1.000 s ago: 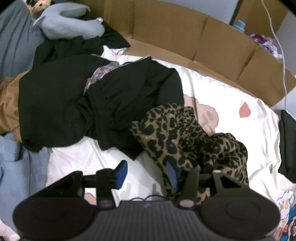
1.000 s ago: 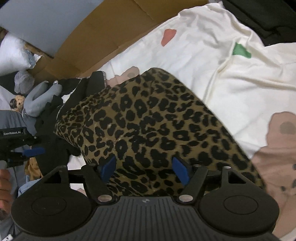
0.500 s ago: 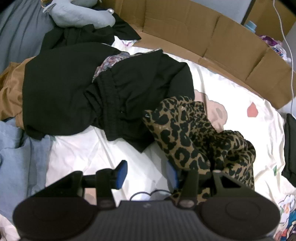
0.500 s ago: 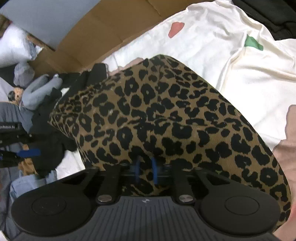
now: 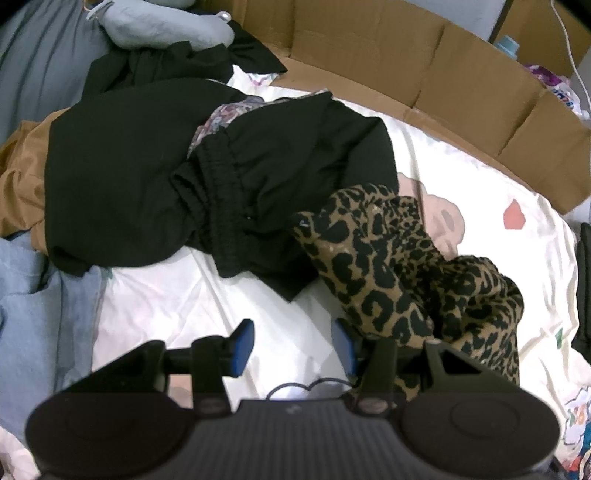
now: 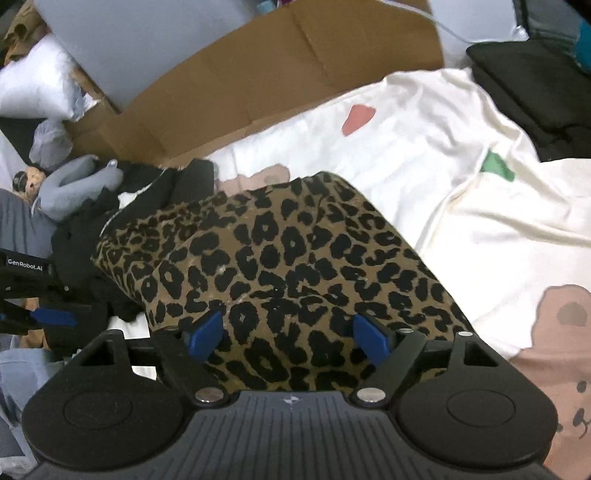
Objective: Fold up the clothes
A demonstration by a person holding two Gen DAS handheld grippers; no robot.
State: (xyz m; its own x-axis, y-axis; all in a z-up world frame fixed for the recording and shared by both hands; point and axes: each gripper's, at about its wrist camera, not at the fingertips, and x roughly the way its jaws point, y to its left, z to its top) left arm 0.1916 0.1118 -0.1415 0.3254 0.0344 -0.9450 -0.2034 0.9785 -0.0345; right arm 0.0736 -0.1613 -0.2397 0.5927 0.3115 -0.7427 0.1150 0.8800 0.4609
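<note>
A leopard-print garment (image 5: 399, 269) lies bunched on the cream cartoon-print sheet (image 5: 177, 295), its top edge resting against a pile of black clothes (image 5: 147, 177). My left gripper (image 5: 293, 341) is open over bare sheet, and its right finger sits beside the leopard cloth. In the right wrist view the leopard garment (image 6: 288, 266) fills the middle. My right gripper (image 6: 288, 336) hangs just above it with its jaws opening wide. Cloth lies under the gap, but the pads do not press on it. One blue finger of the left gripper (image 6: 55, 317) shows at the left edge.
A cardboard wall (image 5: 406, 62) borders the far side of the bed. Blue denim (image 5: 33, 306) and brown fabric (image 5: 18, 184) lie at the left, with a grey plush toy (image 5: 159, 26) behind. A folded black garment (image 6: 535, 85) sits at the far right.
Half a second ago the right jaws were pinched together on the leopard cloth; now they stand wide apart again. The left gripper kept its opening and barely moved.
</note>
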